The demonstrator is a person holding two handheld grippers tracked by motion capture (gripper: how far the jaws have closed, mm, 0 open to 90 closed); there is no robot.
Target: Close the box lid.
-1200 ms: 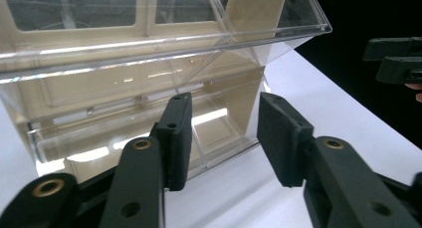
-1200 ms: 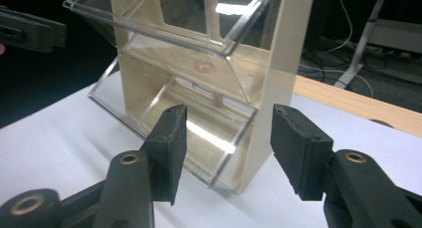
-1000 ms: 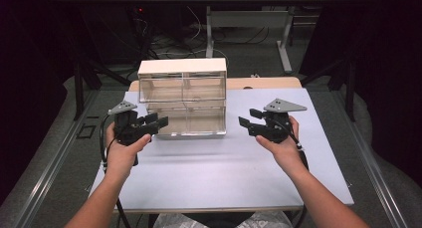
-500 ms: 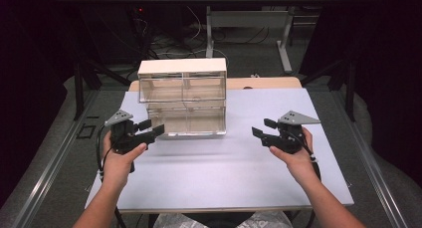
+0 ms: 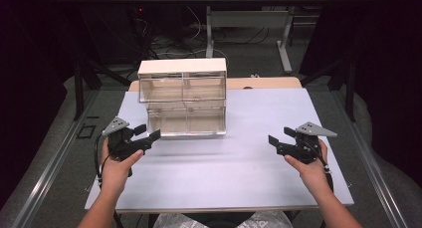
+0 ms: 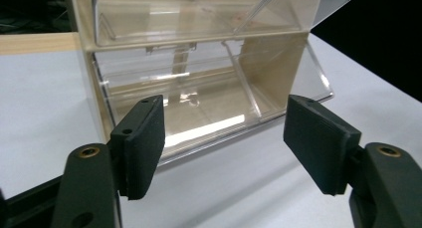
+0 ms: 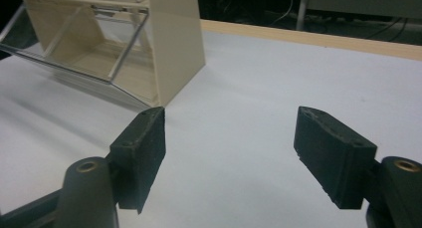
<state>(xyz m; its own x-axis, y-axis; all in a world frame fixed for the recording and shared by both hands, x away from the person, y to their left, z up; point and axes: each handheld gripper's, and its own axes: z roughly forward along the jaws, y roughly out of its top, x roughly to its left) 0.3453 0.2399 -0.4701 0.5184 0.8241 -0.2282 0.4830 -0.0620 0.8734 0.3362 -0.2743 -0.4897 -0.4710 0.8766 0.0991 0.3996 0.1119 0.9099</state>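
A cream drawer cabinet [image 5: 182, 97] with clear plastic drawers stands at the back left-centre of the white table [image 5: 234, 178]; its lower drawers tilt outward. My left gripper [image 5: 148, 132] hovers just off the cabinet's lower left corner, pointing at the lower drawer [image 6: 199, 108]. Its jaws have just been opening and stand open [image 6: 224, 133] with nothing between them. My right gripper [image 5: 280, 136] is far to the right over bare table, apart from the cabinet [image 7: 174, 39]. Its jaws have also just been opening and stand open [image 7: 229, 148] with nothing between them.
A wooden strip [image 5: 263, 82] runs along the table's far edge. Behind it stand a desk frame [image 5: 249, 24] and cables on a dark floor. Metal rails [image 5: 50, 168] run along both sides of the table.
Both hands have drawn back from the cabinet toward the near edge and sunk lower; the right one has also gone further right. Both pairs of jaws stand wider apart.
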